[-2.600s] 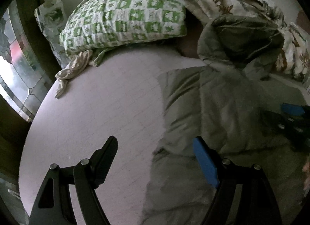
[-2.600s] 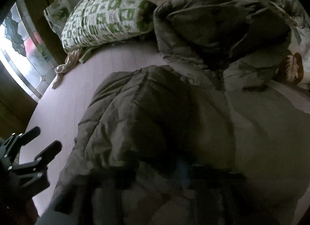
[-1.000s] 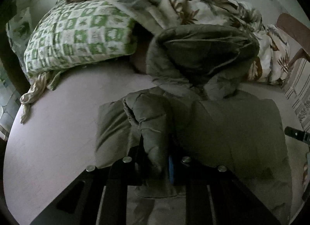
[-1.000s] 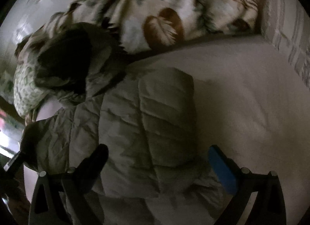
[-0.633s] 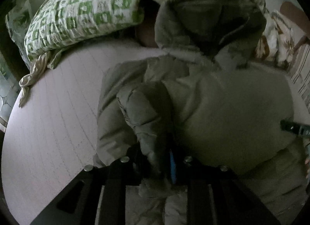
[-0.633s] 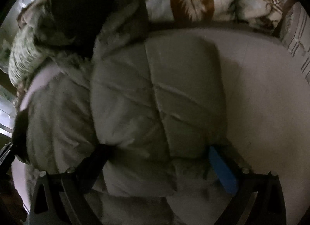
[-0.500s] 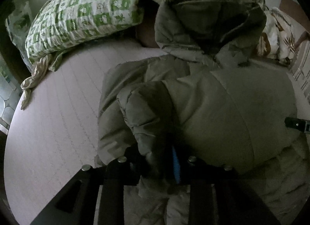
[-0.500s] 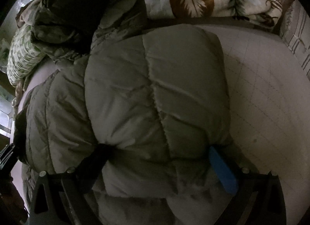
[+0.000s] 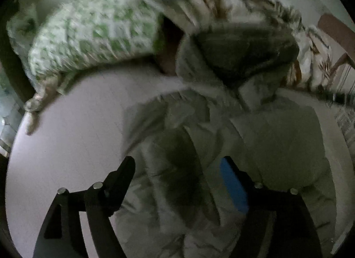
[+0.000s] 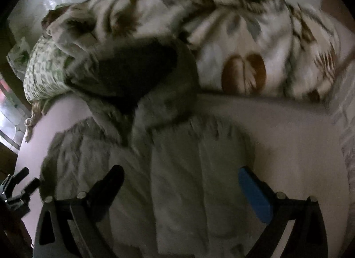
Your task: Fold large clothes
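A: Left claw (image 9: 177, 182) first: its jaws have just been opening. They stand wide, with the sleeve (image 9: 177, 169) lying loose between them, nothing pinched.

B: And where is the coat (image 9: 277, 151)?

A: Flat on the bed (image 9: 66, 142), hood (image 9: 244, 51) toward the pillow (image 9: 88, 34). The left sleeve lies across the body of the coat, inward from the edge nearest the pillow. Right of the pillow, the quilt (image 10: 244, 42) is heaped behind the hood.

B: The right claw (image 10: 180, 180)?

A: Released too. Both fingers spread, hovering over the coat's far half from the pillow, no cloth between the pads that I can see pressed. The frame is blurred, so fine contact is hard to judge.

B: So which step is this?

A: I'd say the sleeves are laid in and both claws are free. The coat looks narrowed to a rough rectangle, hood still sticking out toward the pillow.

B: Next move?

A: Probably a cross fold: take the hem, at the end away from the pillow, and carry it up toward the hood, or tuck the hood down first. It's puffy, so it will want to spring open; each claw needs a deep bite through both layers and both should lift together.
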`<act>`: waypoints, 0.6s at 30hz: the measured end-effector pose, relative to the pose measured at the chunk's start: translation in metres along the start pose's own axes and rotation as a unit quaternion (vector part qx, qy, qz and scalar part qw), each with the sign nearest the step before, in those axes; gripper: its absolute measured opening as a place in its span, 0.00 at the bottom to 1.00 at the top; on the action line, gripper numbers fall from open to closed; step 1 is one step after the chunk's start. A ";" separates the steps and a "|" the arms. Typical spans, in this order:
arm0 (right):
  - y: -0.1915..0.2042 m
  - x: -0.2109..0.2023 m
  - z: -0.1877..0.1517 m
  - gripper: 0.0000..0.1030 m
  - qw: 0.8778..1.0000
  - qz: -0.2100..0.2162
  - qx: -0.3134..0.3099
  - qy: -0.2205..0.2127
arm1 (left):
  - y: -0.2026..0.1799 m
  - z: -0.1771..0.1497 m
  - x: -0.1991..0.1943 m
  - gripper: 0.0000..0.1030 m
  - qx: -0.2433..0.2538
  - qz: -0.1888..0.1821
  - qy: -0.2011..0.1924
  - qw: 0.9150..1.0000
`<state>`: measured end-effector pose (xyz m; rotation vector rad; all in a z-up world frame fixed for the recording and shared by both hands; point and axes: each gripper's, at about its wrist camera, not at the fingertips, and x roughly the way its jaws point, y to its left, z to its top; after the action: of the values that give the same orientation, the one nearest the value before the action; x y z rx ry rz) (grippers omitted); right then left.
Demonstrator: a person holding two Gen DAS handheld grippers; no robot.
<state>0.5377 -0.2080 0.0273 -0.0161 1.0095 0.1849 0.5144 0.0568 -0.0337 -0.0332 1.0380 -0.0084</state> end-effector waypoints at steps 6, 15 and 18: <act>0.040 0.006 0.051 1.00 0.998 -0.003 -0.064 -0.024 | -0.006 -0.017 0.053 0.83 0.036 0.001 0.042 0.998; 0.089 0.033 0.098 1.00 0.979 -0.052 -0.198 -0.020 | 0.006 -0.018 0.062 0.84 0.026 -0.046 0.057 0.997; 0.101 0.049 0.104 1.00 0.971 -0.072 -0.226 -0.018 | 0.007 -0.016 0.063 0.85 0.028 -0.052 0.059 0.997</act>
<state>0.6341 -0.0914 0.0487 -0.4981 0.9081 0.2773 0.5323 0.0617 -0.0968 -0.0369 1.1518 -0.1351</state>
